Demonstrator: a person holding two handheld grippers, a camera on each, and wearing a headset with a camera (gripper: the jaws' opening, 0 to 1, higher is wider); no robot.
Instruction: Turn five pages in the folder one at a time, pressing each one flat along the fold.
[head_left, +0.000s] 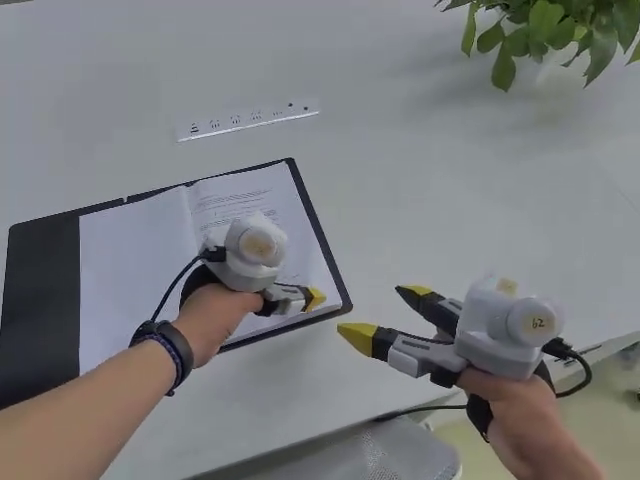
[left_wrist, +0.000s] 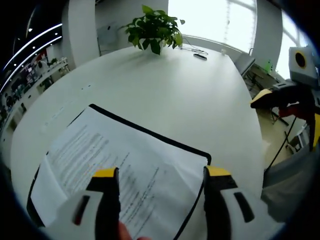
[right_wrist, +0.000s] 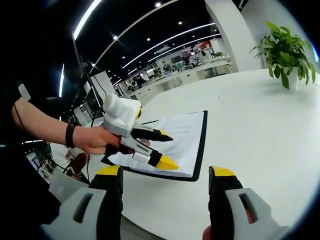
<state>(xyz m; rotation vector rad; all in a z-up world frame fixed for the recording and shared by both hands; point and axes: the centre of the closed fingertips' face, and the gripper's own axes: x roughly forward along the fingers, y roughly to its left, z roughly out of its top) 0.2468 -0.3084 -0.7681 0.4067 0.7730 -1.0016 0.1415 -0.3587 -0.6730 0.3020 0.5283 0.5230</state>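
The black folder (head_left: 40, 300) lies open on the white table, with printed white pages (head_left: 250, 200) on its right side. My left gripper (head_left: 315, 297) hovers open over the lower right corner of the right page (left_wrist: 125, 155), its yellow-tipped jaws spread wide and nothing between them (left_wrist: 161, 172). The right gripper view shows it from the side (right_wrist: 167, 149), above the folder (right_wrist: 192, 132). My right gripper (head_left: 385, 313) is open too, held off the folder near the table's front edge, jaws pointing toward the folder's corner (right_wrist: 166, 171). Nothing is gripped.
A socket strip (head_left: 248, 118) is set into the table behind the folder. A potted plant (head_left: 550, 30) stands at the far right. A grey chair (head_left: 350, 455) sits below the front edge. Bare table (head_left: 450, 180) lies right of the folder.
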